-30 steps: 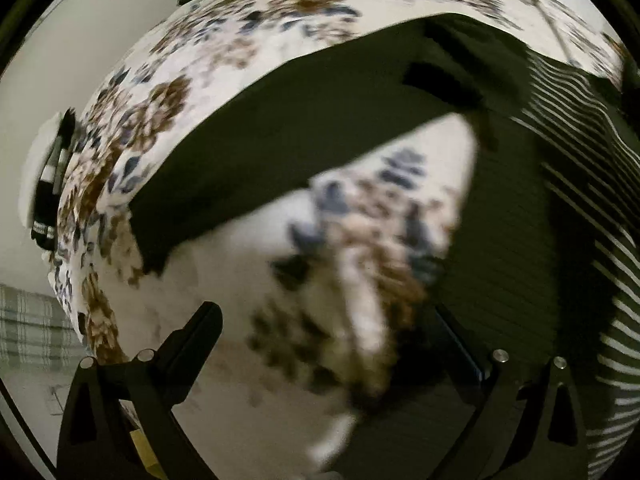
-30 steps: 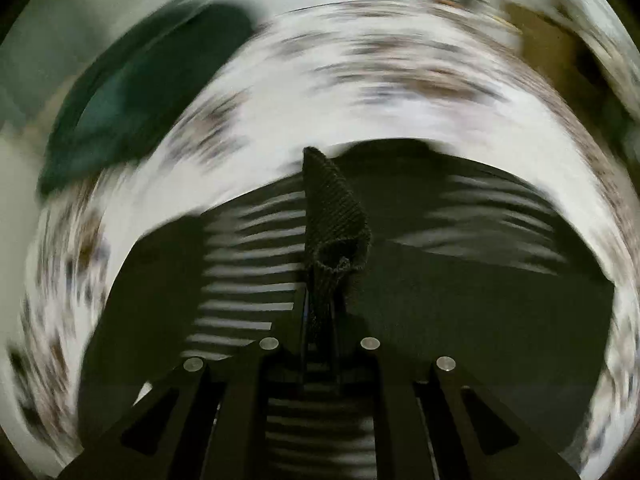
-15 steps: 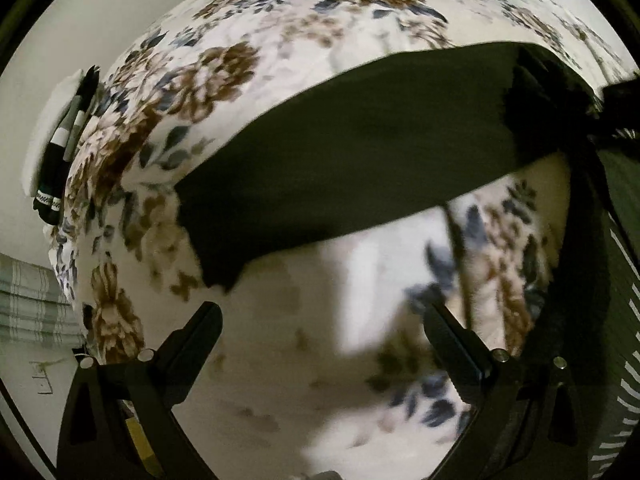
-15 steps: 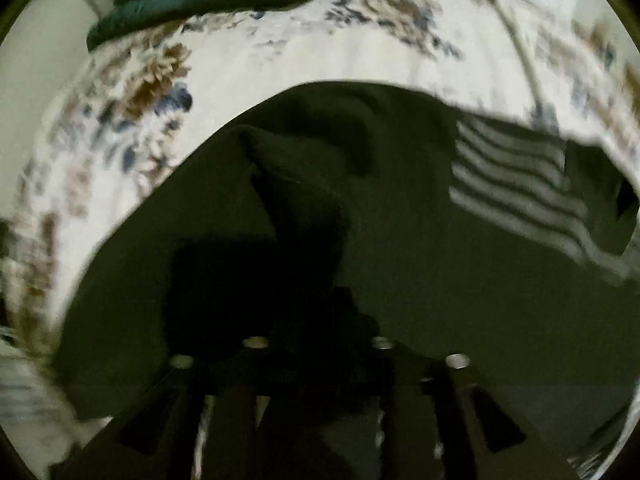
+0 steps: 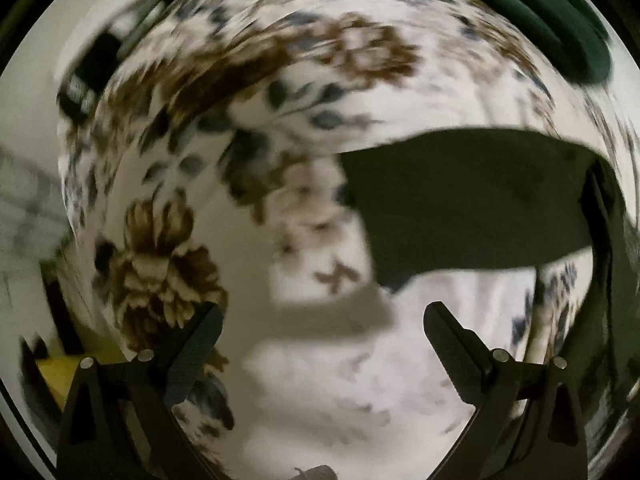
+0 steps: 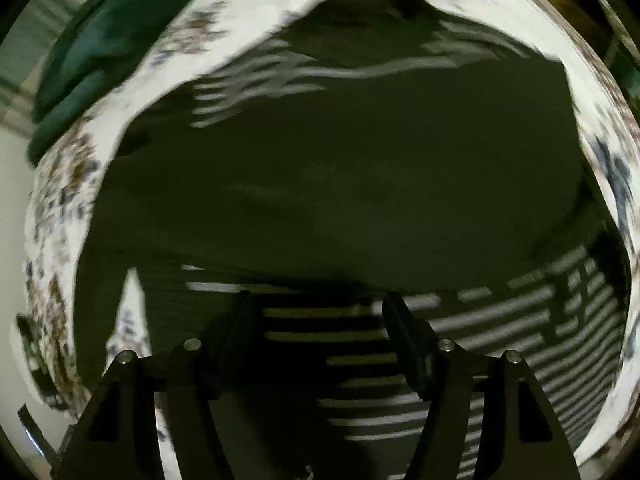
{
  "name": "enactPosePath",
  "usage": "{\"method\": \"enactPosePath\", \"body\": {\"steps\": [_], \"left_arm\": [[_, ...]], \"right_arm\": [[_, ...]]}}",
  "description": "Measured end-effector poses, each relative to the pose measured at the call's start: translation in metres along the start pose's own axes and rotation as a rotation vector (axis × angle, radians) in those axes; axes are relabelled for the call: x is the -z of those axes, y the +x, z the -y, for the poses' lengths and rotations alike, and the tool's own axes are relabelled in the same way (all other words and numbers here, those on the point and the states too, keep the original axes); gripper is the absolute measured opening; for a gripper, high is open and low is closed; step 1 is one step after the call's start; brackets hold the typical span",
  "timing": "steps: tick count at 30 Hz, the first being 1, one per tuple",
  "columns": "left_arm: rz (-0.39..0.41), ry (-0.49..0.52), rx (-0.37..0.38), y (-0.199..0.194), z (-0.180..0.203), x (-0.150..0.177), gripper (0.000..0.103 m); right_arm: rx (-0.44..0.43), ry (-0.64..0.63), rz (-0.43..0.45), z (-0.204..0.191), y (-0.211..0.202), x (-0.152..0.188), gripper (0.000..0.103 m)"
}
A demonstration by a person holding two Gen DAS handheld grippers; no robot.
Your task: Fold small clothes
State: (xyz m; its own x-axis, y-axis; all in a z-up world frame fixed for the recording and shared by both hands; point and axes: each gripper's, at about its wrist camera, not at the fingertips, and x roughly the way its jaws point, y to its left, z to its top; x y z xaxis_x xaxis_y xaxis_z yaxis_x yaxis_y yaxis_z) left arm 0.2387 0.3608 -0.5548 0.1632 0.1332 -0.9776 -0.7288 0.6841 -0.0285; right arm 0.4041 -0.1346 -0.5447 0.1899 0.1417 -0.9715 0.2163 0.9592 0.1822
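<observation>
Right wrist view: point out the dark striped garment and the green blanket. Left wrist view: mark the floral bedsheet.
dark striped garment (image 6: 340,184), right wrist view, plain dark middle panel.
green blanket (image 6: 104,40), right wrist view, folded bulk at upper left.
floral bedsheet (image 5: 160,264), left wrist view, large brown flower print.

A bedroom — floral bedsheet, green pillow.

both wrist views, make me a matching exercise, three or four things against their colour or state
Things:
1. left hand-held gripper
2. dark garment
3. bedspread
4. bundle at the far edge of the bed

Colour or state:
A. white with brown and blue flowers
B. deep green
C. blackish with pale stripes
D. open over bare sheet, nothing between its fingers

Pairs: 1-D, 2-C, 3-A, 4-B
</observation>
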Motion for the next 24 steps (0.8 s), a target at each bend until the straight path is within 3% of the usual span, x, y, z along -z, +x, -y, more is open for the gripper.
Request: {"method": "enactPosePath", "body": {"steps": [7,11,14,15,16,24], "left_arm": [[-0.05,-0.142,0.176,0.04,0.007,-0.031,0.102],[-0.035,-0.115,0.151,0.055,0.033,-0.047,0.096],[0.016,-0.056,0.096,0.051,0.053,-0.057,0.052],[0.031,-0.041,0.087,0.048,0.056,-0.059,0.023],[0.045,-0.026,0.085,0.044,0.059,-0.061,0.01],[0.178,-0.031,0.136,-0.005,0.041,-0.099,0.006]], "right_arm": [[0.018,0.096,-0.033,0.024,0.013,0.011,0.068],[0.03,0.108,-0.033,0.028,0.016,0.015,0.068],[0.033,0.109,-0.03,0.024,0.015,0.016,0.068],[0.032,0.108,-0.026,0.023,0.014,0.016,0.068],[0.035,0.105,-0.024,0.022,0.013,0.015,0.068],[0.021,0.1,-0.004,0.014,0.004,0.005,0.068]]}}
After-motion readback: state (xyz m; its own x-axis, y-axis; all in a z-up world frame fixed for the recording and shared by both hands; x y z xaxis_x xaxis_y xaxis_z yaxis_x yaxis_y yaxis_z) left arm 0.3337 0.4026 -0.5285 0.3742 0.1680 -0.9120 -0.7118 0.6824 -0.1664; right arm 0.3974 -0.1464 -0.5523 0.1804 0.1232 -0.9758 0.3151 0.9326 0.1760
